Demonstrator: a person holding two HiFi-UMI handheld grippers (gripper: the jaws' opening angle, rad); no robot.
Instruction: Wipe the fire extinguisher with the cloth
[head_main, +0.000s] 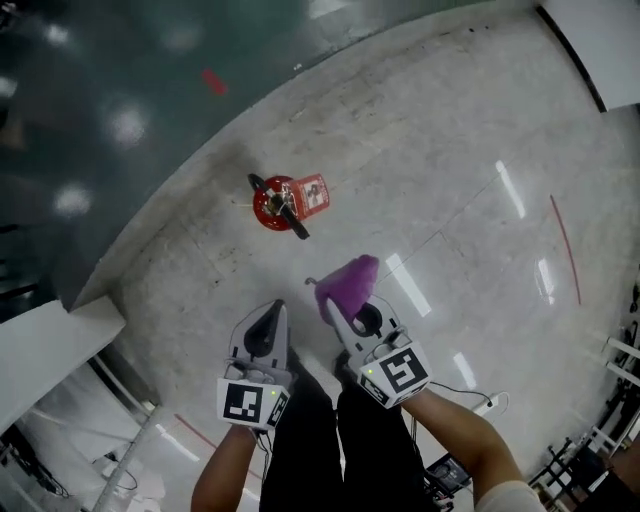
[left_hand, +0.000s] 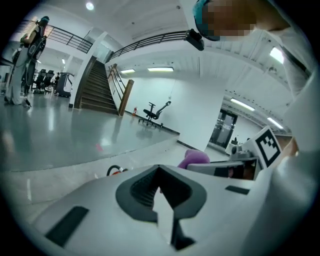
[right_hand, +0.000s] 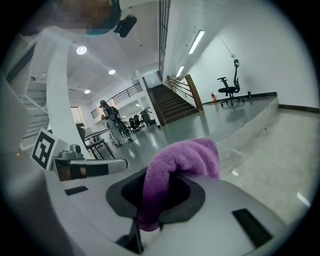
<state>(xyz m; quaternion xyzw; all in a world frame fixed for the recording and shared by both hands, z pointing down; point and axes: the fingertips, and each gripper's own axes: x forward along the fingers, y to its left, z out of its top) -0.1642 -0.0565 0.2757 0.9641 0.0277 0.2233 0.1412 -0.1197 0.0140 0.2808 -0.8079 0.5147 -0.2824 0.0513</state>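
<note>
A red fire extinguisher (head_main: 280, 205) with a black hose stands upright on the pale floor, seen from above, well ahead of both grippers. Its top also shows in the left gripper view as the fire extinguisher (left_hand: 115, 171). A purple cloth (head_main: 349, 282) sticks up from my right gripper (head_main: 332, 306), which is shut on it. In the right gripper view the cloth (right_hand: 184, 161) is pinched between the jaws of the right gripper (right_hand: 149, 220). My left gripper (head_main: 274, 310) hangs beside it, shut with nothing in it; the left gripper (left_hand: 161, 194) shows its jaws pressed together.
A darker green floor (head_main: 100, 110) begins beyond a diagonal edge behind the extinguisher. A white wall block (head_main: 45, 350) stands at the left. A red floor line (head_main: 566, 250) runs at the right. A staircase (left_hand: 95, 90) and an office chair (left_hand: 153, 112) are far off.
</note>
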